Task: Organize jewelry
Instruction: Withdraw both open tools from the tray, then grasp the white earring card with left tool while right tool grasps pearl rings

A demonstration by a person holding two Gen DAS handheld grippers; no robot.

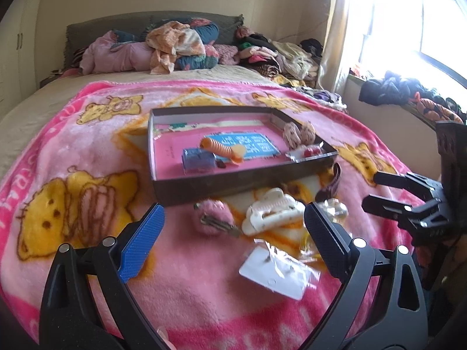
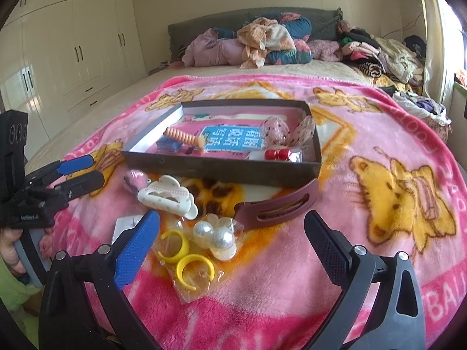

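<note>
Now your right gripper (image 2: 230,248), jaws apart, sits over the ring bag (image 2: 186,259) near the blanket's (image 2: 379,134) front edge; left gripper (image 1: 233,239) also gapes.

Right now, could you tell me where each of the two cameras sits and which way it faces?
Left wrist: on the left gripper, low over the pink blanket, facing the headboard; the right gripper shows at right.
Right wrist: on the right gripper, facing the same way; the left gripper and a hand show at left.
Shared: the box, white hair claw, both open grippers.
</note>
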